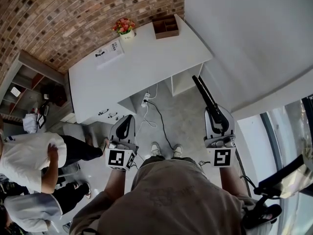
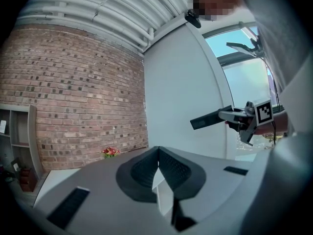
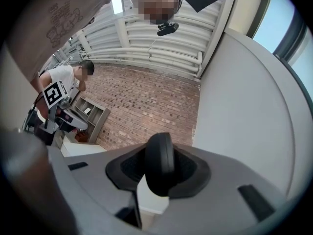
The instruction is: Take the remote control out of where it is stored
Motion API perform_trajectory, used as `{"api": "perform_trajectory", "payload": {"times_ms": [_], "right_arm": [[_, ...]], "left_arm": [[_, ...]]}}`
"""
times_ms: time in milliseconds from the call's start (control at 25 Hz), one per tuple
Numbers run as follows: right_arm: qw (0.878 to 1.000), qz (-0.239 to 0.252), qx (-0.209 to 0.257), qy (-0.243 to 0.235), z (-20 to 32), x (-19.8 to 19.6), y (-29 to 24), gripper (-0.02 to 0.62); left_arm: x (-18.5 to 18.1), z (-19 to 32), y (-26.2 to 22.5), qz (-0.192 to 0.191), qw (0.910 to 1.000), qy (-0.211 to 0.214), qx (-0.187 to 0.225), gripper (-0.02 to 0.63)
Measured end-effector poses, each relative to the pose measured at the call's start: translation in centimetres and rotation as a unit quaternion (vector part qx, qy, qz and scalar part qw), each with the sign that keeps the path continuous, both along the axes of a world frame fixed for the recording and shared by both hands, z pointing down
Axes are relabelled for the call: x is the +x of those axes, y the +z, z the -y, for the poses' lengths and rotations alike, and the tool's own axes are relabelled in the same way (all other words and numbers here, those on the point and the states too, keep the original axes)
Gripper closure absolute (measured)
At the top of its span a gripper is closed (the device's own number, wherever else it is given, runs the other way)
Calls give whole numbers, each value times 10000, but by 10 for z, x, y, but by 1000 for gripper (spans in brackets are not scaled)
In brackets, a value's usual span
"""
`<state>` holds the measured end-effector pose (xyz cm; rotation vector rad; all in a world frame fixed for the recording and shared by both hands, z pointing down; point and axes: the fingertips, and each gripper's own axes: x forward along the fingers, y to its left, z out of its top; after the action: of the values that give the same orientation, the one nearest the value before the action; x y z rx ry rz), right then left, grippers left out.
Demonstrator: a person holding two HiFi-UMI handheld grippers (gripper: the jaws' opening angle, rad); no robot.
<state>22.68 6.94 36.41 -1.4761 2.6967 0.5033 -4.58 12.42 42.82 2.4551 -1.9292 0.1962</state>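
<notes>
The right gripper (image 1: 218,122) is closed on the remote control (image 1: 204,94), a long black bar clamped at its near end, with the rest sticking out past the jaws toward the far side. The remote is held up in the air, over the grey floor (image 1: 183,112), just right of the white desk (image 1: 146,65) and close to the white wall (image 1: 244,38). In the right gripper view its rounded black end fills the gap between the jaws. The left gripper (image 1: 126,124) is held level to the left, its jaws pressed together with nothing between them. On the far edge of the desk stand a pot of flowers (image 1: 125,27) and an open wooden box (image 1: 166,26), with a printed sheet (image 1: 108,52) nearer the left. Under the desk lies what seems to be a power strip (image 1: 145,101) with a black cable (image 1: 161,124). A brick wall (image 1: 73,18) runs behind.
</notes>
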Motion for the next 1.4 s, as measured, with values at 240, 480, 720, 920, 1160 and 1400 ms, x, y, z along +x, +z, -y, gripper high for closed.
{"api": "perform_trajectory", "payload": {"times_ms": [240,480,720,920,1160,1400], "right_arm": [[9998,-63,107,131,-4,-14,-9,479],[9994,-43,268,224,-12,-34,-23,479],[9989,-113,331,306,-22,-51,-31,479],[9986,-28,393,346,-29,-62,-37,479],[9985,37,395,384,-37,-73,-40,479],[9984,4,410,393,-43,-81,-43,479]], "left_arm": [[-10,0,-6,-130,9997,143,117,594],[-29,1,-8,-221,9992,262,197,594],[-44,4,-13,-494,9977,360,276,594],[-48,6,-16,-635,9962,470,358,594],[-53,6,-19,-619,9950,647,443,594],[-63,6,-18,-644,9951,625,417,594]]}}
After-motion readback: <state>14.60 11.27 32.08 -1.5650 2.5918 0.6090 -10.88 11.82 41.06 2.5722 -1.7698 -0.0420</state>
